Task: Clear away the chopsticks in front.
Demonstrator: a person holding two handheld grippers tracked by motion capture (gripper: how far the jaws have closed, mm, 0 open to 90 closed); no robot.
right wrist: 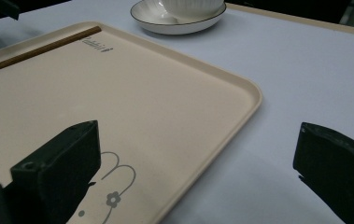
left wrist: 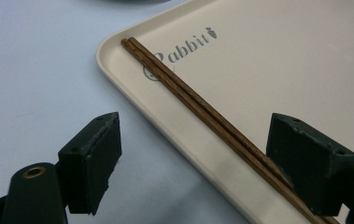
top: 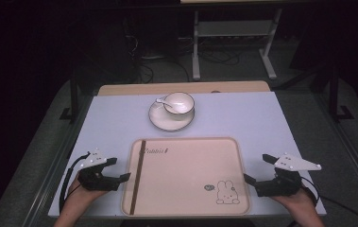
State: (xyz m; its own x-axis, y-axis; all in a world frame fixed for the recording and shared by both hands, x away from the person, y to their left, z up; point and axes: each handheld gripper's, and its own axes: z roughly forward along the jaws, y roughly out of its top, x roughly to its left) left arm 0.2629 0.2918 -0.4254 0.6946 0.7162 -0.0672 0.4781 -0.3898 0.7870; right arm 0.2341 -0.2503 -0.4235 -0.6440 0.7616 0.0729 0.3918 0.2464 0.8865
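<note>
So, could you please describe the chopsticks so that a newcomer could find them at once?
Start at the cream tray with the rabbit drawing. Along its left edge lies a pair of dark brown wooden chopsticks, side by side. They are the only long, thin, dark thing on it.

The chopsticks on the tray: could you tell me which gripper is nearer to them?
Left. The left gripper sits beside the chopsticks at the tray's left edge; the right gripper is across the tray.

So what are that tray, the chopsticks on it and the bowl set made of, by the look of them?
The tray looks like matte cream plastic, maybe melamine: smooth moulded rim, printed rabbit and lettering. The chopsticks seem to be dark brown wood, with a fine streaky grain along their length. The bowl and saucer look like glazed white ceramic, glossy with a thin dark rim line. The spoon appears to match them.
</note>
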